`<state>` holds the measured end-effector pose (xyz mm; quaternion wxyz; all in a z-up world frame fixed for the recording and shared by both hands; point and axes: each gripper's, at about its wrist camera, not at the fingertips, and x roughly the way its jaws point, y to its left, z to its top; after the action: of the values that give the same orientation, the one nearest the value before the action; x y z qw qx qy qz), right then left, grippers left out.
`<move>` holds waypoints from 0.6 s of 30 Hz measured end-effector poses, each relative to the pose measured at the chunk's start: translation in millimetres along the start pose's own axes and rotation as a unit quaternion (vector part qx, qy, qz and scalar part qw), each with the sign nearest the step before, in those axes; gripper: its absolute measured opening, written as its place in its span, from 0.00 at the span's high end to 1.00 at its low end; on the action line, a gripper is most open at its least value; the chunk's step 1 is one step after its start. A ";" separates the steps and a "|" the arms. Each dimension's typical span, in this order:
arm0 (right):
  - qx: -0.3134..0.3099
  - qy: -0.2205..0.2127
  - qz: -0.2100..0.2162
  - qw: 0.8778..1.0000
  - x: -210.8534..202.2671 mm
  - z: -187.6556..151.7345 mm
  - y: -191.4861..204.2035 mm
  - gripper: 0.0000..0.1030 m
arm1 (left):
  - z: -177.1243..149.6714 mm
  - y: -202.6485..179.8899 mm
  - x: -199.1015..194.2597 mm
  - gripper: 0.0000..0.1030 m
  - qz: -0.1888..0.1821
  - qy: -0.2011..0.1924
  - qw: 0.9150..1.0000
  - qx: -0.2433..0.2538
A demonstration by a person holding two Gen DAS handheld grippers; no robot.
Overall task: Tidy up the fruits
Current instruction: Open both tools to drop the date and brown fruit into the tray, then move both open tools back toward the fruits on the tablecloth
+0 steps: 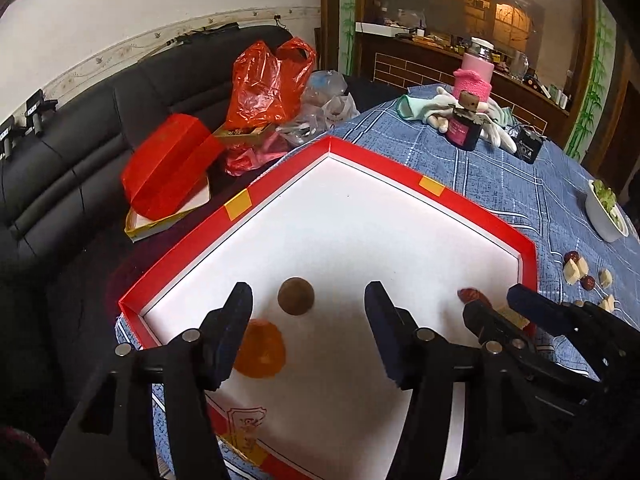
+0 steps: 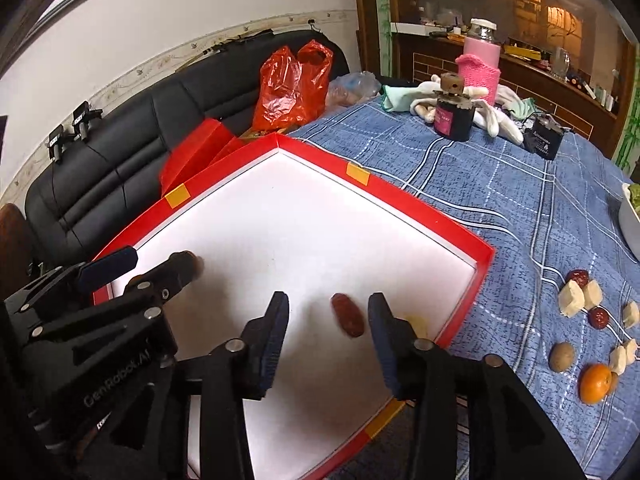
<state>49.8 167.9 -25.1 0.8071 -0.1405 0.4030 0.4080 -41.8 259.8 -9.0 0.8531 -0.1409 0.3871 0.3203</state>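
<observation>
A red-rimmed box lid (image 1: 380, 165) (image 2: 404, 197) with a white floor lies on the blue checked tablecloth. My left gripper (image 1: 308, 292) (image 2: 154, 260) is open over its near left part. A round brown fruit (image 1: 296, 296) (image 2: 197, 266) rests on the floor between the fingertips, with a gap on each side. An orange fruit (image 1: 264, 354) lies just behind the left finger. My right gripper (image 2: 328, 300) (image 1: 494, 302) is open beside the lid's right wall, and a red date (image 2: 347, 316) (image 1: 472, 295) lies loose between its fingers. A pale chunk (image 2: 417, 325) (image 1: 514, 318) sits by the right finger.
On the cloth right of the lid lie a mandarin (image 2: 596, 383), a brown fruit (image 2: 561, 356), red dates (image 2: 579, 277) and pale chunks (image 2: 572, 298). A white bowl (image 1: 604, 212), a dark jar (image 2: 454, 118) and a pink bottle (image 2: 480, 66) stand farther back. A black sofa (image 1: 80, 152) holds red bags.
</observation>
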 end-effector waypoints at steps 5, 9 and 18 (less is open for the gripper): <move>0.005 -0.020 -0.005 1.000 -20.7 -6.7 -5.7 0.52 | -1.1 -10.0 -11.8 0.44 -0.003 -0.013 1.000 0.011; 0.011 -0.039 -0.016 0.999 -40.8 -14.7 -13.6 0.41 | -2.2 -23.2 -25.2 0.44 -0.011 -0.028 0.999 0.027; 0.048 -0.071 -0.048 0.995 -90.4 -42.9 -51.3 0.20 | -7.4 -63.7 -55.1 0.37 -0.037 -0.054 0.995 0.069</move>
<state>35.5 62.6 11.5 0.8578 -0.0917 0.3567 0.3585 -31.5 184.0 27.0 0.8917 -0.0789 0.3560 0.2680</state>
